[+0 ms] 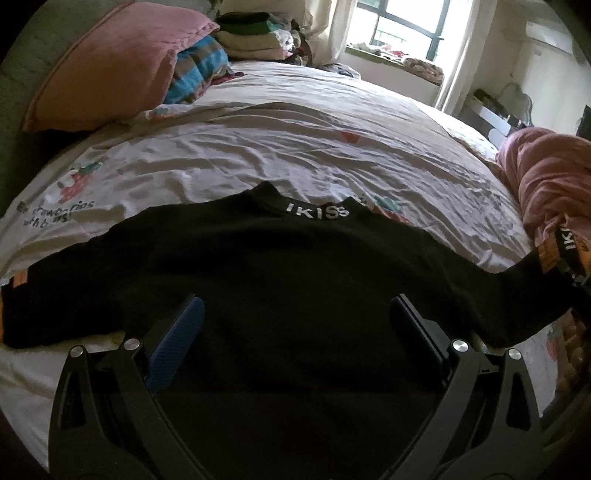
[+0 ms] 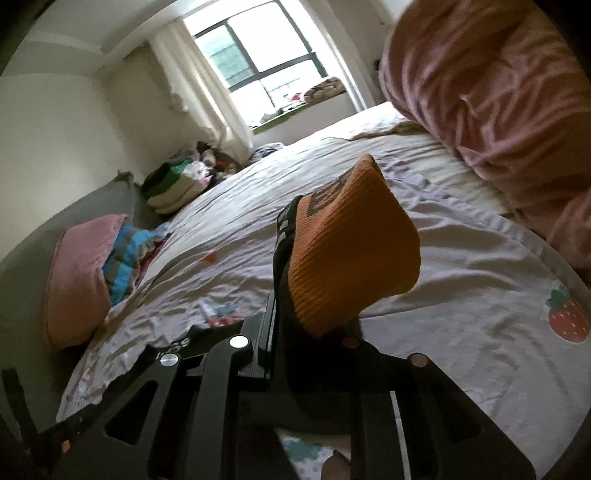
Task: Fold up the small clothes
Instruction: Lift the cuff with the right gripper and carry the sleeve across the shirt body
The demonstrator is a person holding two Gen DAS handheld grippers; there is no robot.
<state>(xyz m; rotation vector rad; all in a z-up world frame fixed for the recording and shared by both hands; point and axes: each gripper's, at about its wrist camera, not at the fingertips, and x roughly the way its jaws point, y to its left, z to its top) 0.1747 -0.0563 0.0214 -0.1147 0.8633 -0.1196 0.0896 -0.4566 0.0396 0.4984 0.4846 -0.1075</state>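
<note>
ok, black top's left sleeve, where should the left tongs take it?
At the orange cuff, coming in from the outer end along the sleeve. It lies flat on the sheet, and the ribbed band gives a firm edge; the right tongs hold the other cuff that way.

The left wrist camera sits low and close over the black long-sleeved top [image 1: 280,266], looking along its wide-spread fingers across the white strawberry-print bed sheet [image 1: 258,147] toward the dark-framed window [image 1: 406,26]. The right wrist camera, rolled sideways, looks past the orange ribbed cuff [image 2: 354,251] filling its near field. Both views share the sheet, window, pink rectangular pillow [image 1: 107,70] and pink crumpled blanket [image 1: 550,177].
</note>
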